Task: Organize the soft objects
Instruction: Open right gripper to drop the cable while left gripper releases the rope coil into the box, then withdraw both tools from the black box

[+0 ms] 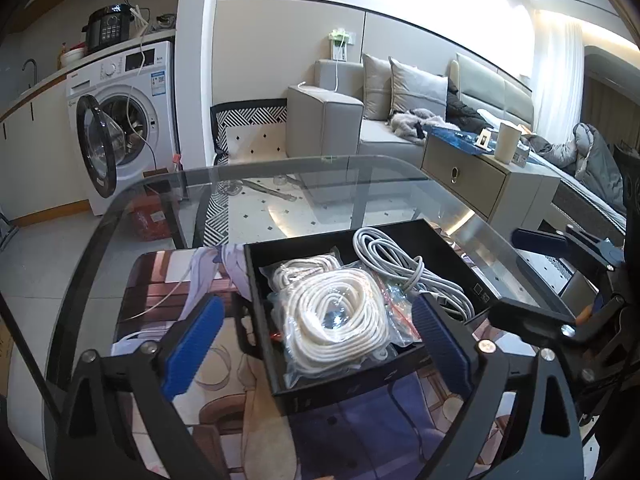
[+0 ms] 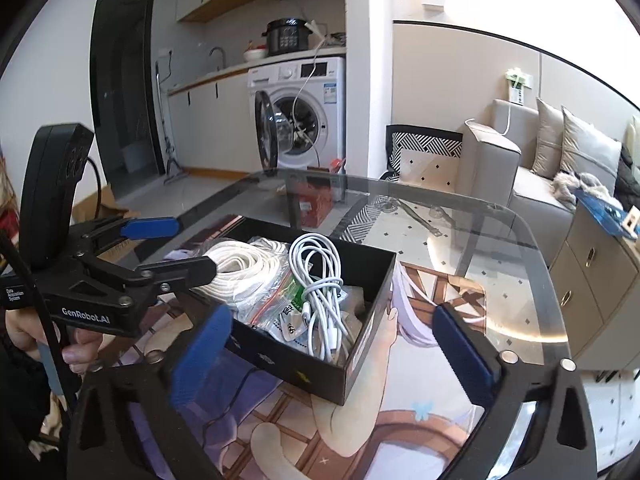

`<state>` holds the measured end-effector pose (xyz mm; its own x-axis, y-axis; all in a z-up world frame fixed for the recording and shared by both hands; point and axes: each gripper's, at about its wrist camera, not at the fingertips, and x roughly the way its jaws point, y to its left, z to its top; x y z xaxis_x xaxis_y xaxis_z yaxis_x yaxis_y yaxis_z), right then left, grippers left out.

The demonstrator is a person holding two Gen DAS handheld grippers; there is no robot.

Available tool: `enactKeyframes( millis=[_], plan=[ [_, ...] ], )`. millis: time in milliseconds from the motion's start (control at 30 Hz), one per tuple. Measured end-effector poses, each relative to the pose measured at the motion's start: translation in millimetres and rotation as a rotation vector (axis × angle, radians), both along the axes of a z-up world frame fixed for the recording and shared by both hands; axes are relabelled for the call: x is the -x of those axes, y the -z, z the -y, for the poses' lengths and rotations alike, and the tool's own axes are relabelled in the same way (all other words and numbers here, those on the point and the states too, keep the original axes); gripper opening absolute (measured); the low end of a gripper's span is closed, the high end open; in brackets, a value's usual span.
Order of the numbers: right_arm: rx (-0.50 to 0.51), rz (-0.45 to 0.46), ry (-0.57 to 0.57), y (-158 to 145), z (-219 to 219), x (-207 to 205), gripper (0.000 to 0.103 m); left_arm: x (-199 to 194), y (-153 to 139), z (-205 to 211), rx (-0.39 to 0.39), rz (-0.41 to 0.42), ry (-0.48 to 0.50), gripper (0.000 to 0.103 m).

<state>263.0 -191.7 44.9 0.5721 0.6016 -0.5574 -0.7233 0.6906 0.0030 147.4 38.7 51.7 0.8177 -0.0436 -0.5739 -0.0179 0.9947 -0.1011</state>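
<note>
A black open box (image 1: 280,380) (image 2: 368,344) sits on a printed mat on the glass table. It holds a bagged coil of white rope (image 1: 336,316) (image 2: 244,264), a second bagged coil (image 1: 304,270) behind it, and a bundle of white cables (image 1: 404,268) (image 2: 320,276). My left gripper (image 1: 316,340) is open and empty, its fingers either side of the box's near end. My right gripper (image 2: 336,344) is open and empty, just in front of the box. Each gripper also shows in the other's view: the right (image 1: 532,276), the left (image 2: 168,244).
The glass table edge (image 1: 280,164) curves round the far side. A printed mat (image 2: 400,432) lies under the box, with a thin black cable (image 2: 224,408) across it. A washing machine (image 1: 124,120), a grey sofa (image 1: 360,120) and a low cabinet (image 1: 480,176) stand beyond.
</note>
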Motion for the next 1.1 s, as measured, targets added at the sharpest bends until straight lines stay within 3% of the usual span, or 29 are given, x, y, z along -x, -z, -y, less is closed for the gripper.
enactKeyframes(
  millis=[67,600,1100],
  plan=[
    [-0.014,-0.005,0.012,2,4,4,0.102,5,-1,-2,-0.003,0.013,-0.008,0.103],
    [-0.108,0.101,0.005,11,12,37,0.102,37,14,-5,-0.045,0.106,-0.073,0.103],
    [-0.134,0.127,0.021,22,6,43,0.102,43,26,0,-0.064,0.158,-0.095,0.103]
  ],
)
